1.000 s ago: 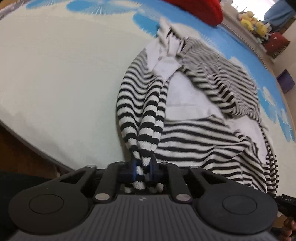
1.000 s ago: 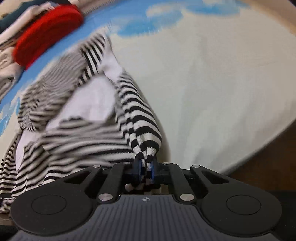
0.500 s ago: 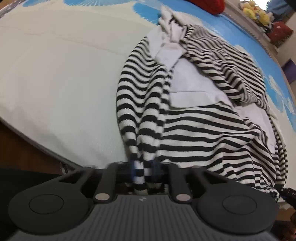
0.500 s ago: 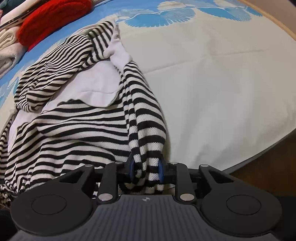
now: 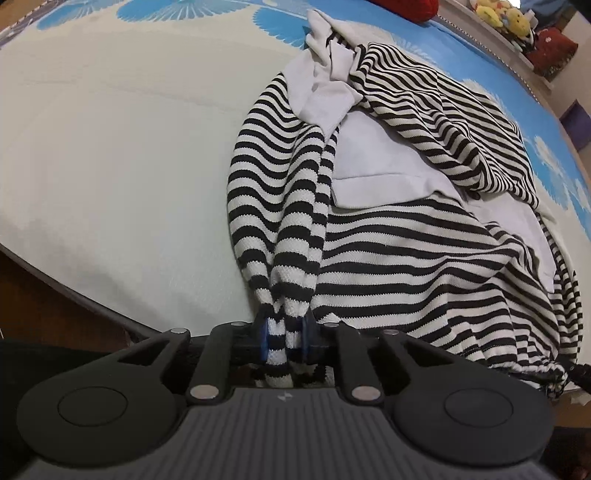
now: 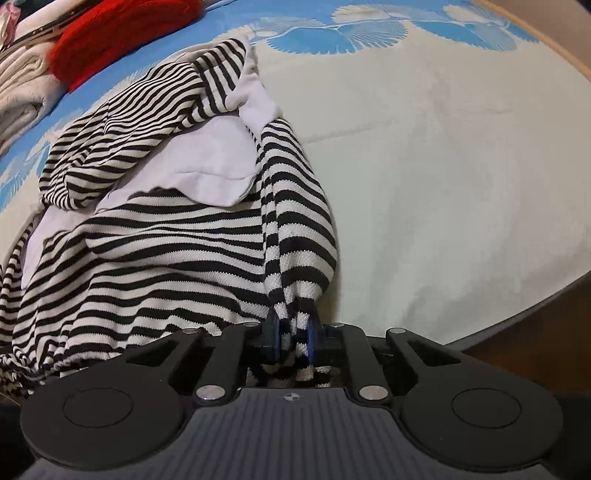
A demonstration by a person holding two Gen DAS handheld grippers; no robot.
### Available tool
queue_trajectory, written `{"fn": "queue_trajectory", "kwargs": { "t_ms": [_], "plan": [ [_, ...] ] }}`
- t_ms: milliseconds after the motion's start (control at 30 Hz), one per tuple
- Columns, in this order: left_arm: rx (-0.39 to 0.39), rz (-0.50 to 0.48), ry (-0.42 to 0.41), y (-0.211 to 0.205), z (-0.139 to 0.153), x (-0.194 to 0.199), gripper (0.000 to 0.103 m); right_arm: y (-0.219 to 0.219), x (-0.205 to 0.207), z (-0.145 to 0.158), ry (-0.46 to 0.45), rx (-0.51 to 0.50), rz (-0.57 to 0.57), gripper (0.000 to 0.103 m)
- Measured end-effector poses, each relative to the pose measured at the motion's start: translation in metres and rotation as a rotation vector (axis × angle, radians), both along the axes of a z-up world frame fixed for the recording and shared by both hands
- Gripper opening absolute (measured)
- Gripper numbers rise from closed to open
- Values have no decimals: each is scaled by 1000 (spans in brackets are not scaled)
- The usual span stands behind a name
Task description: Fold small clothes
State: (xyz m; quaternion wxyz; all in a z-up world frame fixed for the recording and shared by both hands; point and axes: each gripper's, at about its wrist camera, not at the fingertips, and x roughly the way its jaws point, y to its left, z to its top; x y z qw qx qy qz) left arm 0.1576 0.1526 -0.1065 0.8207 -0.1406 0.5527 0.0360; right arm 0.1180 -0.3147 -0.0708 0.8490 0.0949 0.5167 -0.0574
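The striped garment (image 5: 388, 258) lies crumpled on the bed (image 5: 110, 147), near its front edge, black-and-white stripes with a pale lining turned out in the middle. Each gripper has a bunched corner of it. The left gripper (image 5: 284, 341) has a twisted rope of striped cloth between its blue pads, and its jaws, set narrow, are opening. The right gripper (image 6: 293, 341) holds a like bunch on the other side; its jaws are narrow too and opening, with the cloth between them.

The risk, as I judge it, is a slack grip. With both sets of jaws easing apart, a pull or lift could let one corner slide out, leaving the garment hanging lopsided or dropping off the bed's front edge. The cloth is gathered in several layers, so a fold made now would likely trap creases or the lining.

Hard to tell: which part of the garment each bunch is, hem, sleeve or shoulder. The far side of it is rumpled over itself. The red thing (image 6: 122, 33) and pale folded cloth (image 6: 22, 99) near the bed's far corner are cut off.
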Motion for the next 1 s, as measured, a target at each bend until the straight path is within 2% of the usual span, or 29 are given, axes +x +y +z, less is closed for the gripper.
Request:
{"fn": "queue_trajectory", "kwargs": {
  "t_ms": [67,200,500,667,767,900,1000],
  "plan": [
    [0,0,-1,0,0,-1,16,-2,-1,0,0,7,-2,15],
    [3,-12,-19,-1,2,-1,9,-5,-1,3,-15,12,-9,10],
    [29,-45,-124,-10,24,-8,8,-8,-8,30,-132,46,-37,8],
    [64,-125,-213,-26,49,-15,8,-14,-13,63,-240,76,-29,8],
    [31,-130,-247,-24,73,-17,8,-20,-18,86,-276,120,-34,7],
    [8,-135,-227,-14,101,-19,8,-25,-37,122,-350,157,-3,6],
    [-42,-169,-235,-3,123,-32,8,-30,-59,146,-379,188,13,6]
  ]
}}
